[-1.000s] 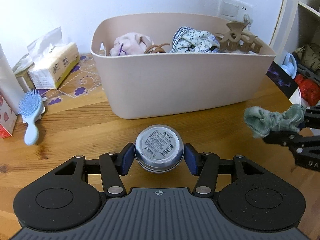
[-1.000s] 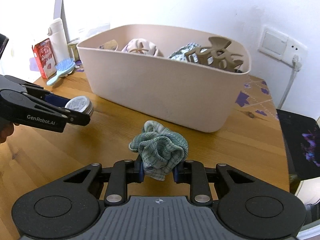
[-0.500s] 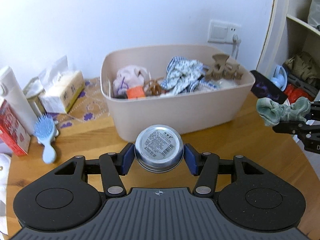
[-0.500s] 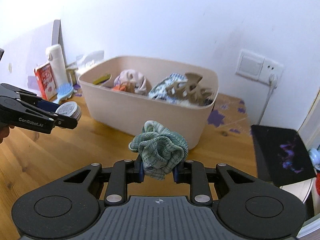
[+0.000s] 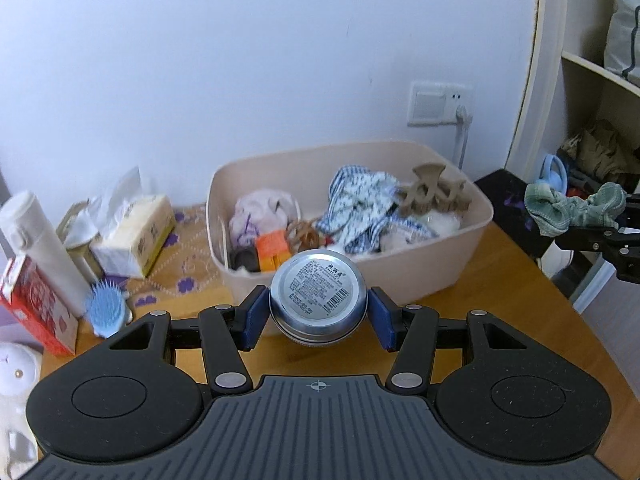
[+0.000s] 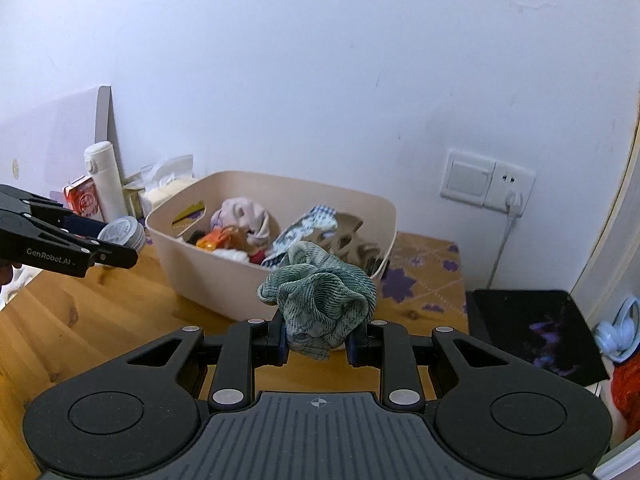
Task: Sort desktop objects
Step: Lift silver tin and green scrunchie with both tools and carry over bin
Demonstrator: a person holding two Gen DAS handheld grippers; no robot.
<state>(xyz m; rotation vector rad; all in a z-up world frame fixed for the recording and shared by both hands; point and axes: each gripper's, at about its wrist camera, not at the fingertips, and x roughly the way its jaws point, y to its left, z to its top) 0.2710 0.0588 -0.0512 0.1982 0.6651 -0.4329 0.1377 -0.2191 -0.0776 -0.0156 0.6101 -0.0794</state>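
Above the wooden tabletop (image 5: 500,280), a round silver metal tin (image 5: 318,292) with a barcode label is held clamped between the blue pads of the left gripper (image 5: 318,318), clear of the surface and in front of the beige plastic storage bin (image 5: 440,264). A crumpled green ribbed fabric scrunchie (image 6: 320,294) is pinched between the nearly closed fingers of the right gripper (image 6: 318,340), likewise off the table, near the bin's front wall. Inside the bin are seen a tan claw hair clip (image 5: 434,194), a blue-and-white checked cloth (image 5: 360,204) and a pale pink fabric item (image 5: 260,212). A light blue hairbrush (image 5: 106,312) lies left of the bin.
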